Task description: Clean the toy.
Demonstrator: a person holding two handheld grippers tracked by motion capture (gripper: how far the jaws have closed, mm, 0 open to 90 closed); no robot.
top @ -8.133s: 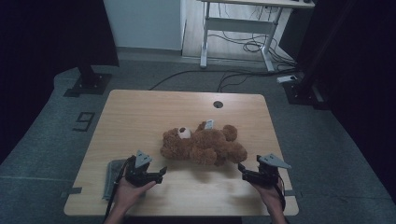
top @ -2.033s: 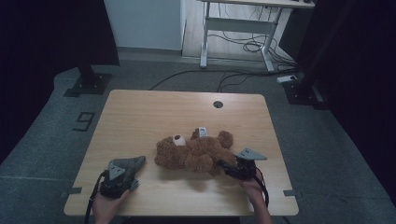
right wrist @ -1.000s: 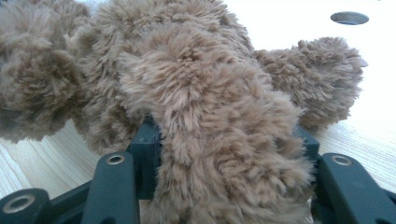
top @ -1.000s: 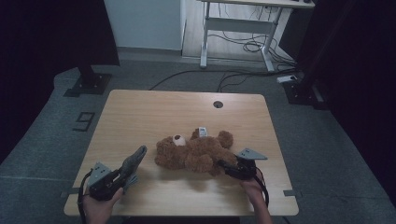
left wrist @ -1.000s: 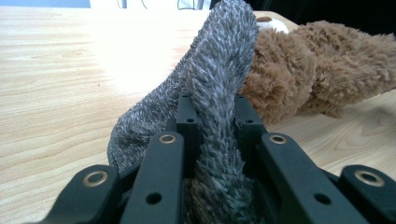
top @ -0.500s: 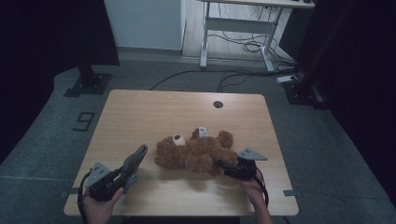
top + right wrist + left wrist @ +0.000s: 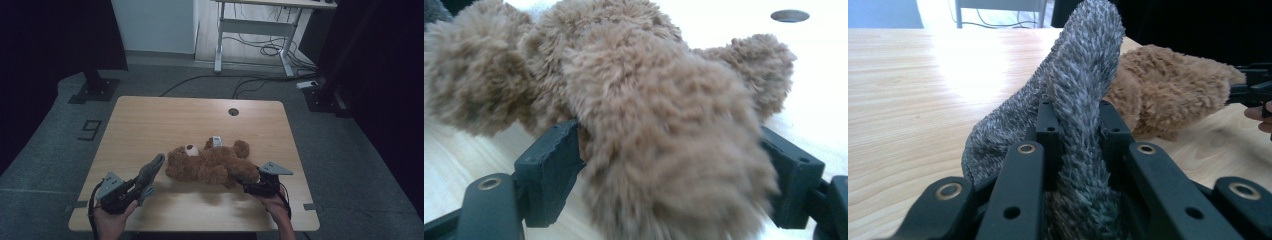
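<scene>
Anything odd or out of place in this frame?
Nothing damaged or spilled. The teddy bear lies on its side on the table, one leg between the right tool jaws. The left tool holds a grey fuzzy sock.

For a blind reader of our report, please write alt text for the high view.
A brown teddy bear lies on a wooden table. The right gripper is closed on one of its limbs, while the left gripper holds a grey fuzzy cloth beside the bear's head.
</scene>
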